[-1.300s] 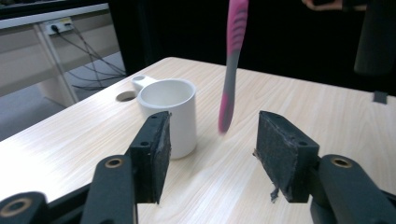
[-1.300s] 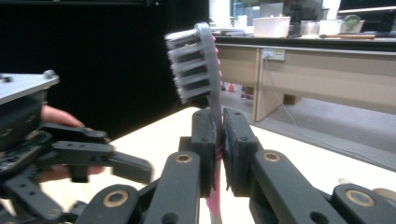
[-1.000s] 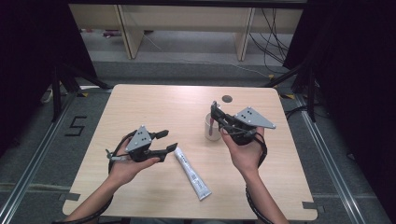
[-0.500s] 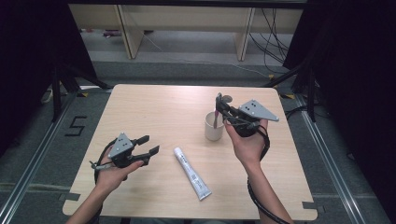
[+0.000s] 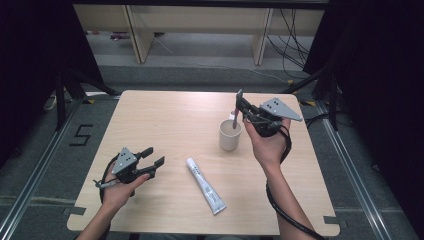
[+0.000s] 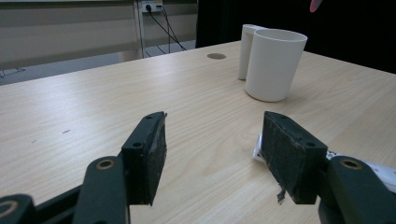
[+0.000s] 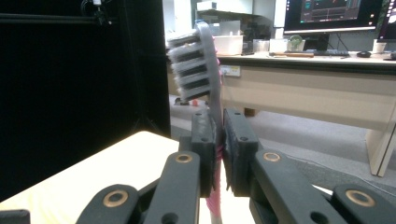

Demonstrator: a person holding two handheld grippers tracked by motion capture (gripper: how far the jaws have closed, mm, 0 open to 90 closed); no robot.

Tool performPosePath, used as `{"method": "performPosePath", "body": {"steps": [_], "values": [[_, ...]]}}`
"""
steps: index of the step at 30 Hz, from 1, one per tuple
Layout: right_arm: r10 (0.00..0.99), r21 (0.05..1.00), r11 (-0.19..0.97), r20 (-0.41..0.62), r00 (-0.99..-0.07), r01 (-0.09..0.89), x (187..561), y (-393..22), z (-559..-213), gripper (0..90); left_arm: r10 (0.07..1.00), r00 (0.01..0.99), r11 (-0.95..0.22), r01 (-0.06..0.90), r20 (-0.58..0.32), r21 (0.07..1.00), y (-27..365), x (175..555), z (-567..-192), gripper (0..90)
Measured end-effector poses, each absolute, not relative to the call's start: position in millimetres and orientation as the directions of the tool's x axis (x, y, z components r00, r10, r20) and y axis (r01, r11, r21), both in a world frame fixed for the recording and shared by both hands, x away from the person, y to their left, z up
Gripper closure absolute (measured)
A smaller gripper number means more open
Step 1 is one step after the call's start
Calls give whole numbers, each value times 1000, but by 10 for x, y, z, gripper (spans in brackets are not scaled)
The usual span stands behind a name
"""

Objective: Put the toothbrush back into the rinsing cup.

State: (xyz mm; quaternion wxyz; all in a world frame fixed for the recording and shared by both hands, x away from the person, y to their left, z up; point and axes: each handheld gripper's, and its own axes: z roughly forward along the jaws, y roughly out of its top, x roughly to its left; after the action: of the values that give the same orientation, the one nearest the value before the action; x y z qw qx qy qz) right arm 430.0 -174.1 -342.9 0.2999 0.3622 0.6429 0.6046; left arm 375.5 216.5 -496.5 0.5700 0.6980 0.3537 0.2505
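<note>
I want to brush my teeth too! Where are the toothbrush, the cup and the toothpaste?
toothbrush (image 7: 195, 65), right gripper view, on its bristles.
cup (image 5: 229, 135), high view, on its side wall.
toothpaste (image 5: 205, 186), high view, middle of the tube.

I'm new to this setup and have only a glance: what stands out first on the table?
The right gripper clamps a toothbrush upright, its lower end over the white cup. A toothpaste tube lies flat near the table's front edge, with the open left gripper beside it.
</note>
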Motion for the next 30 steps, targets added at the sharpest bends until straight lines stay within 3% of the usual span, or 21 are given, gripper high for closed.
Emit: {"method": "performPosePath", "body": {"steps": [30], "values": [[863, 995, -21, 70, -501, 103, 4665, -1742, -3405, 841, 798, 602, -110, 183, -23, 977, 2194, 3779, -5116, 400]]}}
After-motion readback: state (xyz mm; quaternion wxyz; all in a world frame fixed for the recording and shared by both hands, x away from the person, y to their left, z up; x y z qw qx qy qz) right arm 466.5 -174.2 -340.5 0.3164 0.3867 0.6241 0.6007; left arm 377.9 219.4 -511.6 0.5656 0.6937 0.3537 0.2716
